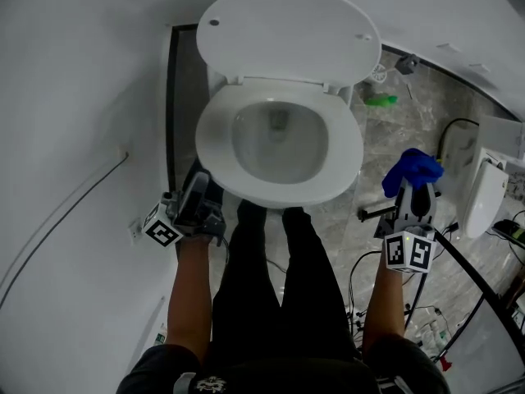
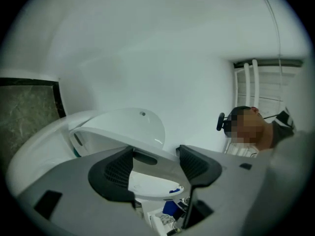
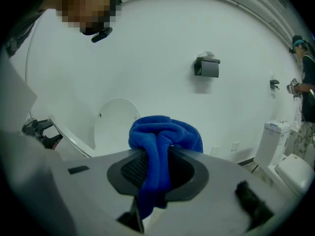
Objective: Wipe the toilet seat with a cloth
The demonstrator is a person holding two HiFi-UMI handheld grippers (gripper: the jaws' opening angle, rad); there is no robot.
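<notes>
Blue cloth, terry or microfibre by the look of it. It is clamped in the right gripper, whose jaws are closed onto the bunched middle. A fat wad sticks out past the jaw tips and a tail hangs below them.

- Location: in the head view the cloth is up in the air over the floor, right of the toilet. It is well apart from the toilet seat and not touching it.
- Left gripper: jaws spread wide with nothing between the pads, only the toilet seen beyond them. In the head view it sits beside the bowl's front-left edge.
- Lid is up and the seat ring is down and exposed.

Handling, as a judgement:
- The cloth should be light, limp and very compressible, with no stiffness of its own. It will drape and fold wherever it is pushed.
- The present hold looks right, taking several layers through the middle of the bunch. A single edge would likely peel out under drag.
- The protruding wad is the natural contact face, and it should keep the hard jaw tips off the seat.
- The seat looks like glossy hard plastic, so drag is probably low. The tail could still snag or trail into the bowl.
- The seat is hinged and may shift under sideways push, so the free left jaws could steady it.
</notes>
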